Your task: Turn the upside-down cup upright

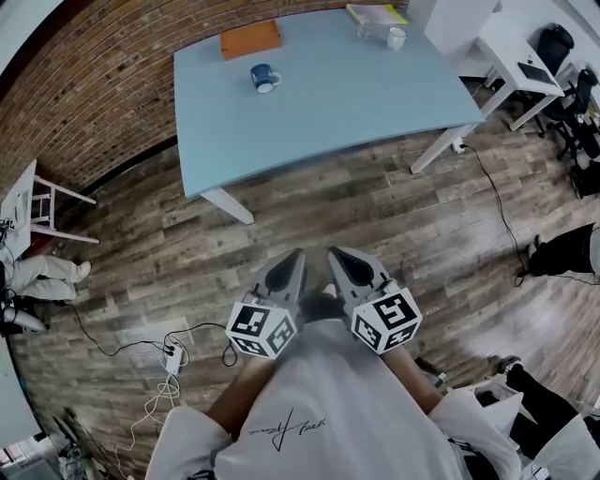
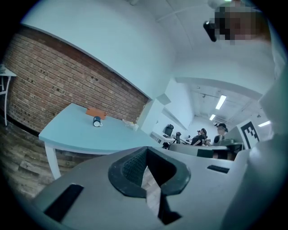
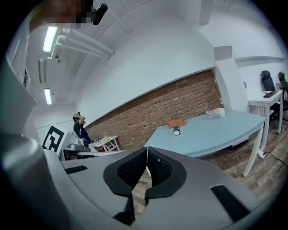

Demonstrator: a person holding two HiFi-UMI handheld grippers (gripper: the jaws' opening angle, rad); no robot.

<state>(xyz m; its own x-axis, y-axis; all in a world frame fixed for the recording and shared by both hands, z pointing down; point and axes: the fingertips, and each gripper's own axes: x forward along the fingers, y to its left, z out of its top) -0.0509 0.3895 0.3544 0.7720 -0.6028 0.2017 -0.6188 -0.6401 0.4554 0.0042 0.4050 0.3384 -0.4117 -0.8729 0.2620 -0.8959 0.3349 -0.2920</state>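
Left gripper (image 1: 292,267): held close in front of the person's body, pointing slightly below level. Jaw tips are together with nothing between them; only floor shows through the slot behind the pads.
Right gripper (image 1: 345,264): just beside the left, same attitude. Pads are pressed flat on each other, empty.
Floor (image 1: 394,216): wood planks, an open stretch between the person and the table. A power strip (image 1: 172,356) with its cable lies off to the left, out of the direct line.
Table (image 1: 375,103): pale blue top on white legs, set near the brick wall (image 1: 94,84), well apart from both grippers.
Blue cup (image 1: 264,78): on the tabletop, left of centre and toward the far side, standing alone. White shows at its near lower edge; too small to tell which way up.
Orange board (image 1: 250,39): beyond the cup, by the table's far edge.
White cup (image 1: 397,37): far right part of the table, near a yellow-edged book (image 1: 375,13).
Step in hand: the approach, by my reading. Nothing is reached and the cup is untouched.
Next move calls for: getting within reach of the table, parting one gripper's jaws and taking the blue cup by its wall. The wrist needs room to roll the cup over and set it base down.
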